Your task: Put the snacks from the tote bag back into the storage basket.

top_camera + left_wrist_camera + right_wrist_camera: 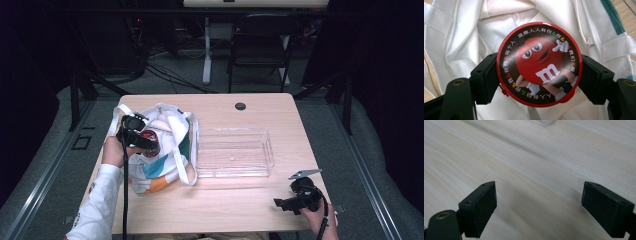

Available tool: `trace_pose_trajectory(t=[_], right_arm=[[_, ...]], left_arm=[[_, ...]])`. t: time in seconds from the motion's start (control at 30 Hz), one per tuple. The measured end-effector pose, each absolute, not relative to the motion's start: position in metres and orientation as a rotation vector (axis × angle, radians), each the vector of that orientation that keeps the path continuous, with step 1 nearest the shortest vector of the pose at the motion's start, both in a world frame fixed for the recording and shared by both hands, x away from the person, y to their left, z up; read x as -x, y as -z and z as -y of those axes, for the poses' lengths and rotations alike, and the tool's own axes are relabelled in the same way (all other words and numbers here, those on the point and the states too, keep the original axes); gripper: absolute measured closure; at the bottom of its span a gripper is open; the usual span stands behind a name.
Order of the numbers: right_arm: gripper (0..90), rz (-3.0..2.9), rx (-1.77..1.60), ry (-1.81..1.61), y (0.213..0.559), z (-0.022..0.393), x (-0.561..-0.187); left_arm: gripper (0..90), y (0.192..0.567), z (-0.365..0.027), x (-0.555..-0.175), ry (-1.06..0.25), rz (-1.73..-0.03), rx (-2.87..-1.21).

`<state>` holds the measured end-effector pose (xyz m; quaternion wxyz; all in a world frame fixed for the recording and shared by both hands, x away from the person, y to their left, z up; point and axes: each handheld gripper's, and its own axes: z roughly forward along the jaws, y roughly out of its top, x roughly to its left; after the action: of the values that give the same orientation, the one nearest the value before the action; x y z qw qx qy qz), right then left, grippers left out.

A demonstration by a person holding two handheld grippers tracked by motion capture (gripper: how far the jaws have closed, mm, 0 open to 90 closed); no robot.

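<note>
The left gripper has its jaws clenched on the rim of a round red candy tin, held just above the open white tote bag at the left of the surface. By my reading the tin is only just lifted out, and the carry to the clear plastic tray just right of the bag is still ahead. The tin's printed lid faces up toward the left gripper's camera, its short axis along the jaws' reach, while the right gripper waits at the near right, jaws released over bare wood.
</note>
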<state>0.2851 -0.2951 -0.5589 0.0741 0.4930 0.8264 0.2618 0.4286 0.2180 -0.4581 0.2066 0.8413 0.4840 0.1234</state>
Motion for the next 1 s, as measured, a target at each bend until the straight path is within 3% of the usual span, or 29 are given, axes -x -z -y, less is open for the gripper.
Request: trace_pose_trajectory(t=[1.0], right_arm=[[12.3,-2.484,-1.475,-0.784,0.558,0.296,-0.285]], left_arm=[[25.8,0.421,-0.203,-0.417,-0.406,-1.264,-2.369]])
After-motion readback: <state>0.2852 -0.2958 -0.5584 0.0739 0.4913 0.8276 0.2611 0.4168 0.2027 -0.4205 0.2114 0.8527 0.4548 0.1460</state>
